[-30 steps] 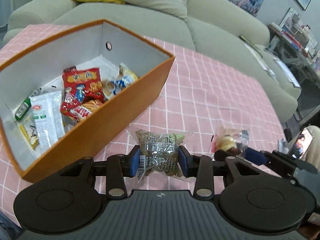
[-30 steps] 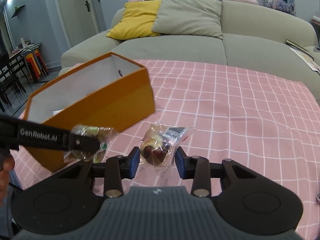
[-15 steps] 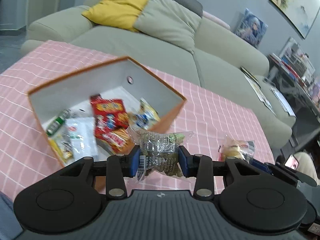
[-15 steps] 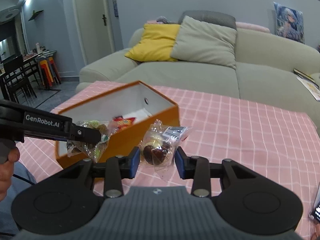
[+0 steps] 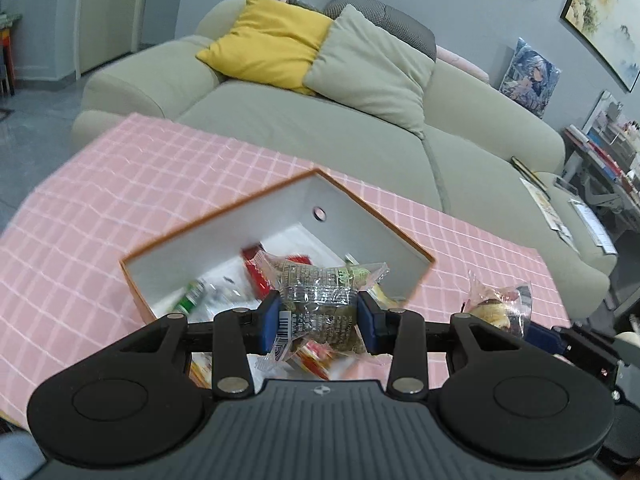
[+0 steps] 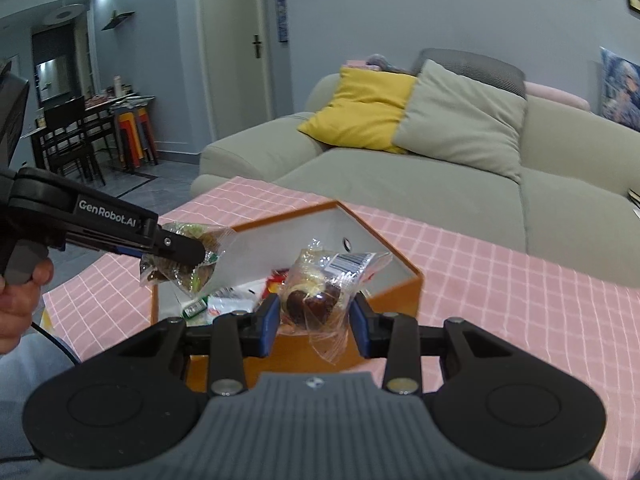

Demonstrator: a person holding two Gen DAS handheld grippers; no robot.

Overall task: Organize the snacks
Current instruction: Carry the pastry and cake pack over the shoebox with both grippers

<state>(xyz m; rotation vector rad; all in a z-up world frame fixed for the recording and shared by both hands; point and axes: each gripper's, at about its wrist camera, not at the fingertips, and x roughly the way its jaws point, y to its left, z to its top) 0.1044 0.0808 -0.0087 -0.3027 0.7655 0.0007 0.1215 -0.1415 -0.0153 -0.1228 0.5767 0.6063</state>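
Left wrist: pink checked tablecloth (image 5: 120,208), green sofa (image 5: 360,140), yellow cushion (image 5: 264,48)

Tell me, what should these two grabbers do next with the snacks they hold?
Probably open the left gripper fingers: its green-wrapped snack hangs above the open orange box, where other snacks lie. The right gripper follows with its brown pastry.

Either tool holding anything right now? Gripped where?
Left tool clamps a green wrapped snack across its middle; right tool clamps a clear-wrapped chocolate pastry by its sides.
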